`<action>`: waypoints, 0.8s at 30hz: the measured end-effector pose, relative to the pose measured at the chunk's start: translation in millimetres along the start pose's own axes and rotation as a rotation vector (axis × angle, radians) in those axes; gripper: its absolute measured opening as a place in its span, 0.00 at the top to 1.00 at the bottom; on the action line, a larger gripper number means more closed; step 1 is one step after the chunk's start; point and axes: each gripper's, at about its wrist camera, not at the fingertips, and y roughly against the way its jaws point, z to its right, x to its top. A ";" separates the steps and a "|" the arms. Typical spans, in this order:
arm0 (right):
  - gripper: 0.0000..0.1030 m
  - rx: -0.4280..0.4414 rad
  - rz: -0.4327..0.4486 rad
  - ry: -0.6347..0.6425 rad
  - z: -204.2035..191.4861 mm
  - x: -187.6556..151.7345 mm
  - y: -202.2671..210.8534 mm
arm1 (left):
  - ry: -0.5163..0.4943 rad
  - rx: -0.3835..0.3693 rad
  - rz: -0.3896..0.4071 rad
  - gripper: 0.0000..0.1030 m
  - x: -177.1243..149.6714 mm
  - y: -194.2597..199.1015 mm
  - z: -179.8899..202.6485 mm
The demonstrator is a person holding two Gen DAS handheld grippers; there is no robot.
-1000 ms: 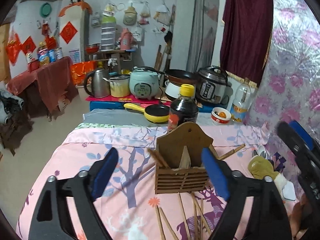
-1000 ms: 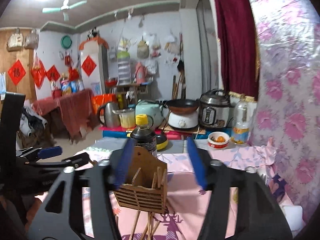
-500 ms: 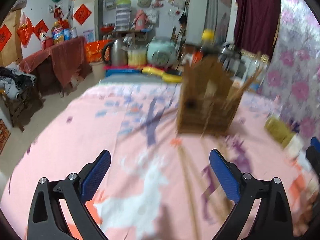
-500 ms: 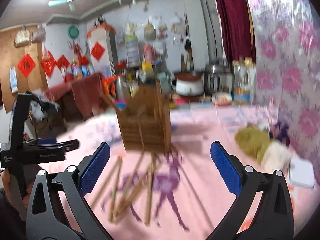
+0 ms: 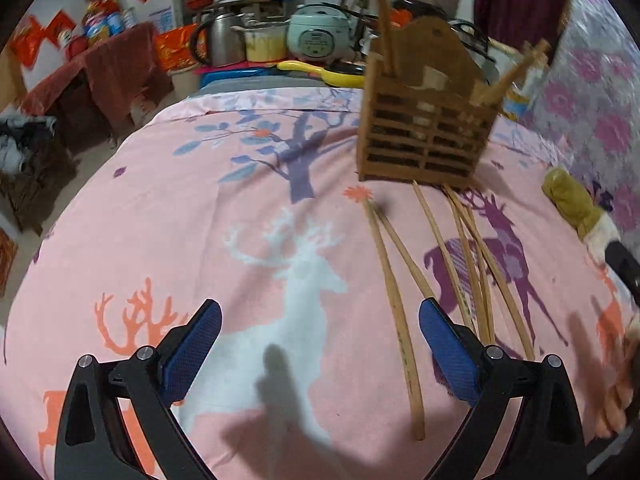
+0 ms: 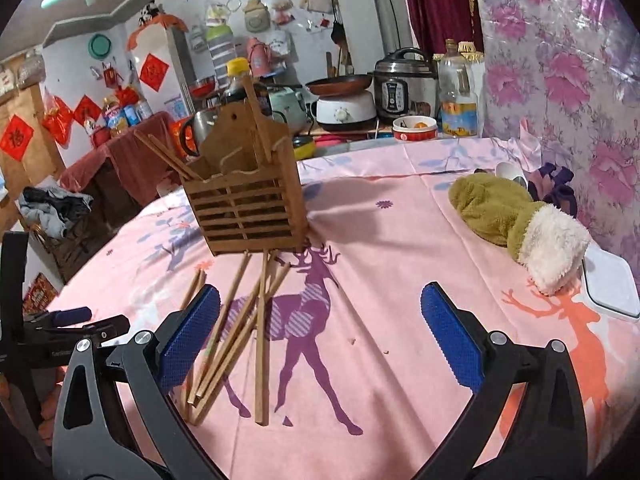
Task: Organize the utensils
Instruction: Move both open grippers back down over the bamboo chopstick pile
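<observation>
A slatted wooden utensil holder (image 5: 424,136) (image 6: 248,208) stands on the pink deer-print cloth with a few chopsticks upright in it. Several loose wooden chopsticks (image 5: 400,316) (image 6: 240,328) lie fanned out on the cloth in front of it. My left gripper (image 5: 320,344) hovers open low over the cloth, with the chopsticks just inside and beyond its right finger. My right gripper (image 6: 320,332) is open too, and the chopsticks lie by its left finger. Neither holds anything. The left gripper's body (image 6: 52,332) shows at the right wrist view's left edge.
An olive and white plush mitt (image 6: 516,220) (image 5: 576,208) and a white flat lid (image 6: 612,284) lie at the right near the flowered wall. Beyond the cloth's far edge stand rice cookers (image 6: 404,84), a kettle (image 5: 218,42), a yellow pan (image 5: 320,70) and bottles.
Both grippers dropped toward the cloth and tilted downward. The right one's jaws spread much wider. The holder now sits farther up in both views and the loose chopsticks lie close to the fingers.
</observation>
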 end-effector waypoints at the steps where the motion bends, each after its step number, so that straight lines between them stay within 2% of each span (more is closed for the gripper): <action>1: 0.06 -0.007 -0.003 0.013 -2.2 -0.6 -0.6 | -0.034 0.009 0.002 0.06 -2.0 -0.2 7.1; 5: 0.06 -0.037 -0.008 0.053 -8.6 -2.5 -2.0 | -0.130 0.039 0.005 0.06 -8.7 -3.2 27.4; 10: 0.06 -0.049 -0.029 0.067 -9.2 -3.6 -5.2 | -0.201 0.064 0.000 0.06 -15.2 -7.6 41.5; 24: 0.06 -0.055 -0.135 0.096 -14.7 -15.1 -25.1 | -0.183 0.071 -0.053 0.06 -14.9 -20.0 36.7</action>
